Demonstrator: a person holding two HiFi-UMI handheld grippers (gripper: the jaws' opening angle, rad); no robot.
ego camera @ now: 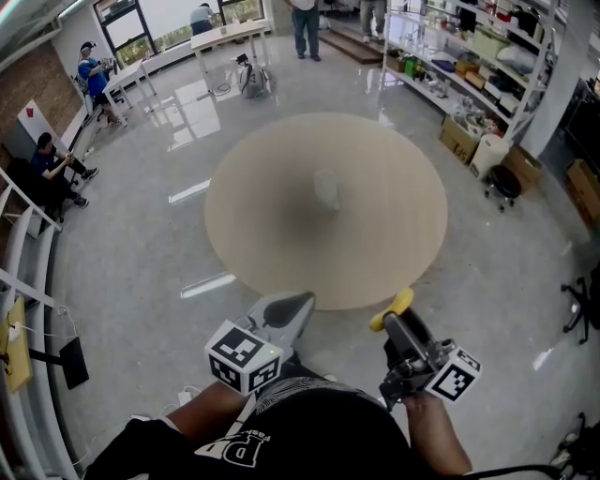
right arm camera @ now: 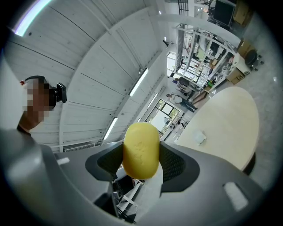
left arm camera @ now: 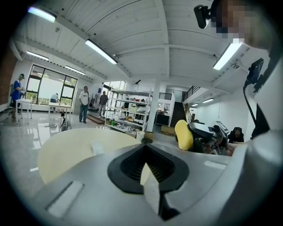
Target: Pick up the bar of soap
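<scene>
The bar of soap (ego camera: 392, 307) is yellow and oval, and my right gripper (ego camera: 397, 319) is shut on it, held up in the air just off the near edge of the round beige table (ego camera: 375, 244). In the right gripper view the soap (right arm camera: 141, 150) stands on end between the black pads (right arm camera: 174, 164). In the left gripper view the soap (left arm camera: 183, 134) shows at the right. My left gripper (ego camera: 298, 306) hangs beside it at the table's near edge, shut and holding nothing. A small pale object (ego camera: 324, 188) lies at the table's middle.
Metal shelves (ego camera: 478, 56) with boxes line the right wall, with a black stool (ego camera: 504, 183) in front. White tables (ego camera: 225, 37) stand at the back. People sit at the left (ego camera: 52, 169) and stand at the back (ego camera: 305, 23). Grey polished floor surrounds the table.
</scene>
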